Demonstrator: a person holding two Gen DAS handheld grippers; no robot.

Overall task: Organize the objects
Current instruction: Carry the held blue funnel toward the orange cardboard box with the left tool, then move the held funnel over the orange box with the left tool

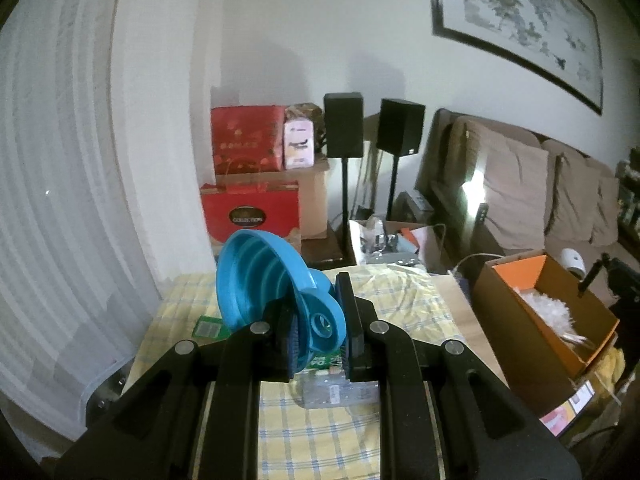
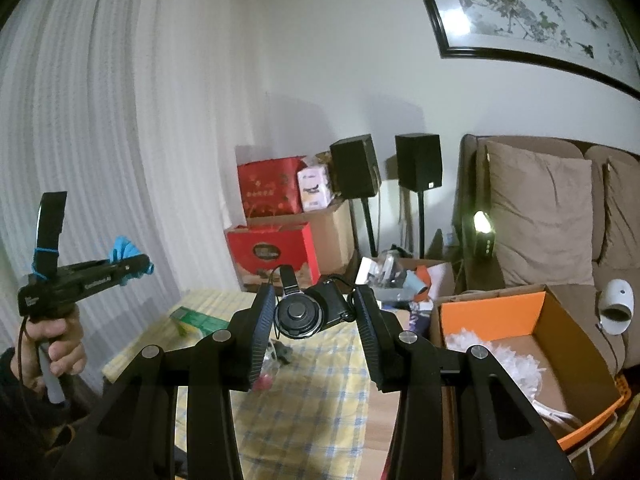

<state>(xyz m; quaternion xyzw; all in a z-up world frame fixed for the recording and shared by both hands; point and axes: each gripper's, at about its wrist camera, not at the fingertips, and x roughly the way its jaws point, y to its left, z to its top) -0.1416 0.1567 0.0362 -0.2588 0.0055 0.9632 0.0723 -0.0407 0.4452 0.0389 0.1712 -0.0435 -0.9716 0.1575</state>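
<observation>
Left gripper [image 1: 318,332] is clamping a ribbed, collapsible blue funnel [image 1: 264,280]; right gripper [image 2: 316,312] is gripping a black camera [image 2: 310,308].

A living room with white walls and a brown sofa

A white curtain [image 2: 100,120] hangs on the left; a big framed picture [image 2: 532,12] is high on the wall; two black speakers [image 1: 344,124] stand on thin poles in the corner; the sofa [image 2: 540,216] has soft tan cushions; a small lamp [image 2: 482,226] glows beside it.
</observation>
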